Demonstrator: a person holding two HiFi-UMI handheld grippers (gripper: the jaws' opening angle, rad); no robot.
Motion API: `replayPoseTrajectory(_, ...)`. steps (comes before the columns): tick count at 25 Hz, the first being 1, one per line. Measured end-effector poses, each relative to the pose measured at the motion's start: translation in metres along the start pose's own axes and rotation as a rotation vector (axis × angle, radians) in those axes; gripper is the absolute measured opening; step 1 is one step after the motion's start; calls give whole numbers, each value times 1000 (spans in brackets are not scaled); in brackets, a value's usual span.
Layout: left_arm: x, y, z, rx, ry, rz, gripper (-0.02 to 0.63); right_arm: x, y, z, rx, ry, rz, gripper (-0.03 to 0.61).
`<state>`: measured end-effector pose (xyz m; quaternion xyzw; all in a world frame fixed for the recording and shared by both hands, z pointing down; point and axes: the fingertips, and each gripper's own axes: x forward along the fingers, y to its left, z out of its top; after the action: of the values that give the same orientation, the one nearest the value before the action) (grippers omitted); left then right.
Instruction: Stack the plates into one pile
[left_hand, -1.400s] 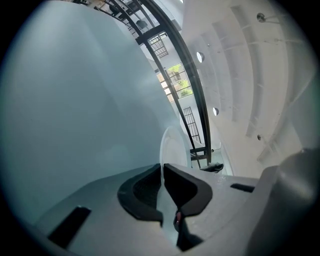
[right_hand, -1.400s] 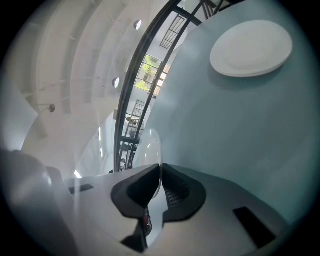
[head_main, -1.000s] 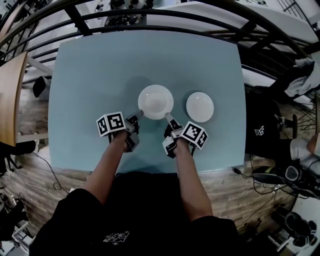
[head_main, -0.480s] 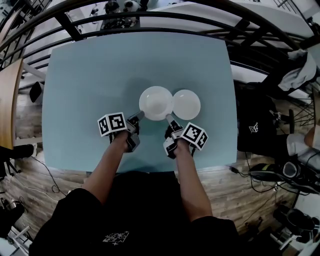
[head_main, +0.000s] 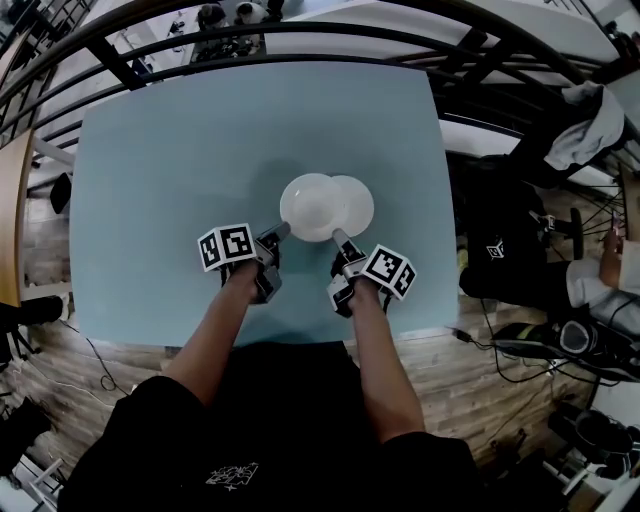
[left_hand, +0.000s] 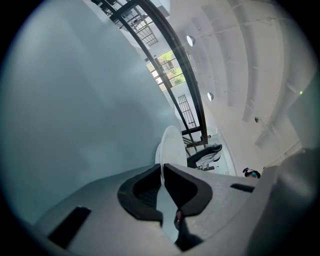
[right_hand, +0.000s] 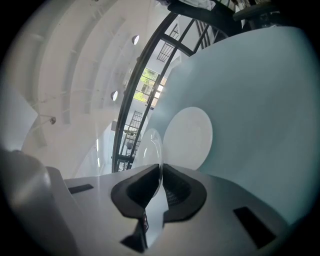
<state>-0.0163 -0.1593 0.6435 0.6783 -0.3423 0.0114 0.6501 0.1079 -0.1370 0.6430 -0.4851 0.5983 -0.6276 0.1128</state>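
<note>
The held plate (head_main: 311, 207) is round, white, glossy and shallow. It is lifted roughly level over the middle of the pale blue worktop (head_main: 180, 150). The left claw (head_main: 277, 232) pinches its near-left rim and the right claw (head_main: 337, 238) its near-right rim. It covers the left part of the second plate (head_main: 359, 203), a matching white round lying flat on the worktop, just to the right.

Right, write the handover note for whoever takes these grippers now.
Left gripper: shut on the near rim of the held plate.
Right gripper: shut on the same rim.
Second plate: flat on the table, partly covered by the held plate in the head view.
Done: one plate gripped, overlapping the other.
Left: centre it over the second plate, lower it, release both grippers.
</note>
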Motion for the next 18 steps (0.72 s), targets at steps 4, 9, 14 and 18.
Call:
replayPoseTrajectory(4,21,-8,-10,3,16,8,27,-10,-14,17,-11,-2,-20,23)
replayPoseTrajectory(9,45,-13,-21,9,31,18,28,-19,-31,34,-4,-3,-33,23)
replayPoseTrajectory(14,67,-21,-27,11,43,32,27,-25,-46,54,-6,-3,-50,23)
replayPoseTrajectory(18,80,-21,-30,7,54,50,28,-25,-55,63,6,-6,-62,24)
